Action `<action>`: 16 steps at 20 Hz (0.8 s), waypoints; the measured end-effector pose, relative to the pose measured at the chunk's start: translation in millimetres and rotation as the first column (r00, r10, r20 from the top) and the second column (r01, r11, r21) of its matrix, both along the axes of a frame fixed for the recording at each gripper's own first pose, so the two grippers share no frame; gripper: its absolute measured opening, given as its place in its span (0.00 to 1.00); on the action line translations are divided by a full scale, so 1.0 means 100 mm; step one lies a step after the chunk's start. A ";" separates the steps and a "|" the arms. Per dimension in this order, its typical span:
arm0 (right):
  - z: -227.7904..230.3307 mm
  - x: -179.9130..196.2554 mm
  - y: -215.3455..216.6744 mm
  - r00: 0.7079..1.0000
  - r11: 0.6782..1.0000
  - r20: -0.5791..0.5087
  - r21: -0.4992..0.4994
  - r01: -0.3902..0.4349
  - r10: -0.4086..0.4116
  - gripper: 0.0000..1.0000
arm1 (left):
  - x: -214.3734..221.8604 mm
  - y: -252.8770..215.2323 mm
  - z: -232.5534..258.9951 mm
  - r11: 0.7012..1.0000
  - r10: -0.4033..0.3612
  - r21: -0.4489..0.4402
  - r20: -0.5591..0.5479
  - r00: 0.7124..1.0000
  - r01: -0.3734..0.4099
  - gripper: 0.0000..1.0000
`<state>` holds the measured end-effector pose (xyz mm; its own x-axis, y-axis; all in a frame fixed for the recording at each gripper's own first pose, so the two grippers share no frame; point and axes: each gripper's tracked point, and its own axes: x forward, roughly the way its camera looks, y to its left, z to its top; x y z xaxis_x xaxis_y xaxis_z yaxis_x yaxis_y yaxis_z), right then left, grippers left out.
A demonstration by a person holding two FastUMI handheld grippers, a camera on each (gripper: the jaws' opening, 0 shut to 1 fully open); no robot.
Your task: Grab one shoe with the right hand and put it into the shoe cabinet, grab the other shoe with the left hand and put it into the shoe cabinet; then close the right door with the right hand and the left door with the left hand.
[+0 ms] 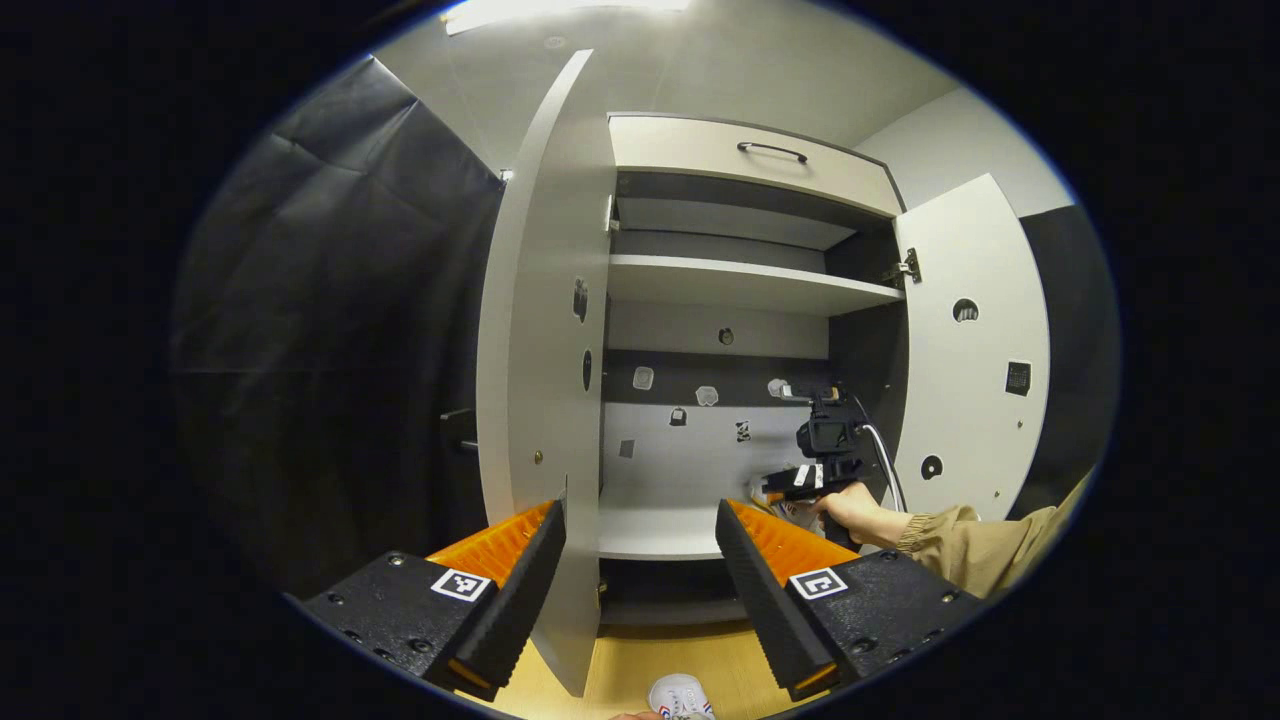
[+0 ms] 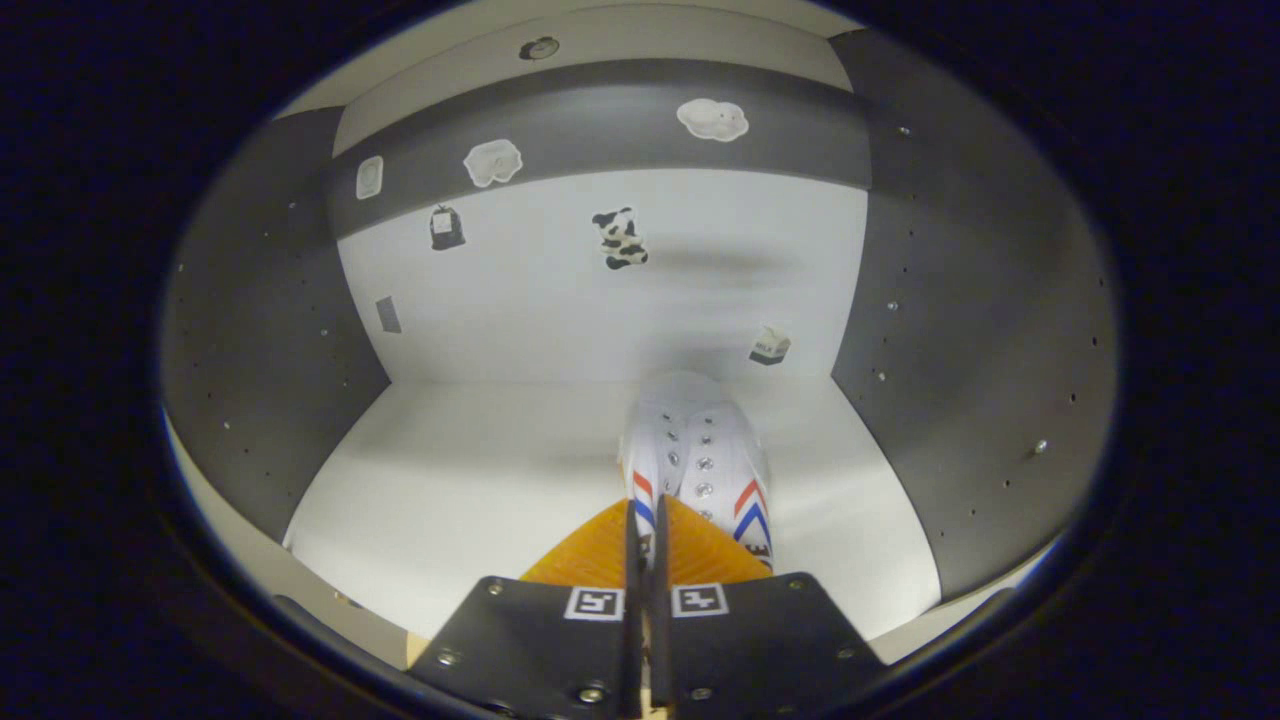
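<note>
A white shoe [image 2: 700,450] with red and blue stripes points toward the back of the shoe cabinet, over its white lower shelf [image 2: 450,480]. My right gripper [image 2: 645,520] is shut on the shoe's rear edge. From the left gripper view, that right gripper [image 1: 808,480] reaches into the cabinet's lower right, held by a hand [image 1: 858,510]. The other white shoe [image 1: 681,696] lies on the wooden floor below. My left gripper [image 1: 640,545] is open with nothing between its fingers, in front of the cabinet. The left door [image 1: 545,350] and right door [image 1: 970,350] both stand open.
The left door's edge hangs just between my left gripper's fingers. An upper shelf [image 1: 740,285] and a drawer with a handle [image 1: 772,150] sit above. Dark side walls [image 2: 980,380] bound the compartment. Small stickers [image 2: 620,238] dot the back panel.
</note>
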<state>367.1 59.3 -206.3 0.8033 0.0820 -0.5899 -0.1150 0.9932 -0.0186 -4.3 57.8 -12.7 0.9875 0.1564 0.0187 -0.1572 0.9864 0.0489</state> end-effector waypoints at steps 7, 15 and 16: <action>0.62 -0.39 0.08 0.990 0.996 0.124 0.051 -0.067 0.060 0.34 | 0.02 -0.03 -0.10 1.000 0.003 0.005 -0.015 1.000 -0.003 0.94; 1.85 -1.71 0.11 0.903 0.983 0.412 0.075 -0.166 0.121 0.34 | 0.15 -0.21 -0.57 0.999 -0.034 -0.014 -0.081 0.996 0.033 0.92; 1.95 -1.87 0.09 0.890 0.983 0.440 0.073 -0.167 0.118 0.34 | 0.19 -0.25 -0.69 0.999 -0.040 -0.013 -0.098 0.994 0.039 0.96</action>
<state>180.2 67.8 -10.9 0.9515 0.2573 -0.1685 -0.2602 0.9655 0.0050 14.9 33.3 -82.2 0.9898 0.1171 -0.0805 -0.1132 0.9922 0.0514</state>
